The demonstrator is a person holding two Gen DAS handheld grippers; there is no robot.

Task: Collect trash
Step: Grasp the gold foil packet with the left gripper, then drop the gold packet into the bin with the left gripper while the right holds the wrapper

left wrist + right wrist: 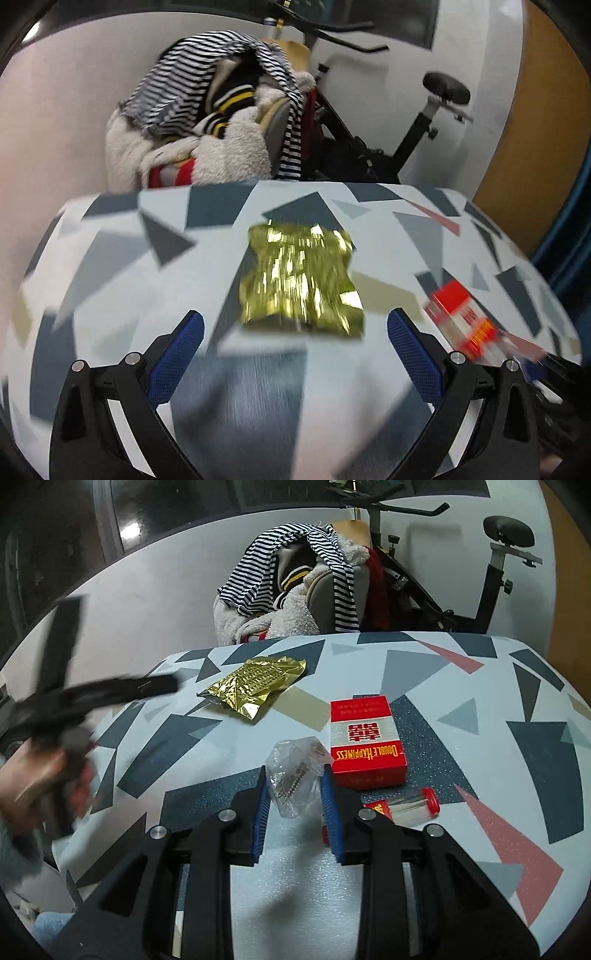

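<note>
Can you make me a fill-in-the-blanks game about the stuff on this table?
1. The right hand-held gripper is closed on a crumpled clear plastic ____.
2. The shiny wrapper is ____ coloured.
3. The box with the words "Double Happiness" is mostly ____.
4. The left hand-held gripper has its jaws ____.

Missing words: bag; gold; red; open

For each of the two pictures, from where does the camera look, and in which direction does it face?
Left wrist: sits on the left claw, looks down and forward over the patterned table at the gold foil packet; both blue pads stand wide open.
Right wrist: sits on the right claw, faces the same way; its pads press a clear plastic bag beside the red cigarette box; the person's left hand shows at the left, blurred.
Shared: table, foil packet, cigarette box, clothes pile, exercise bike.
</note>
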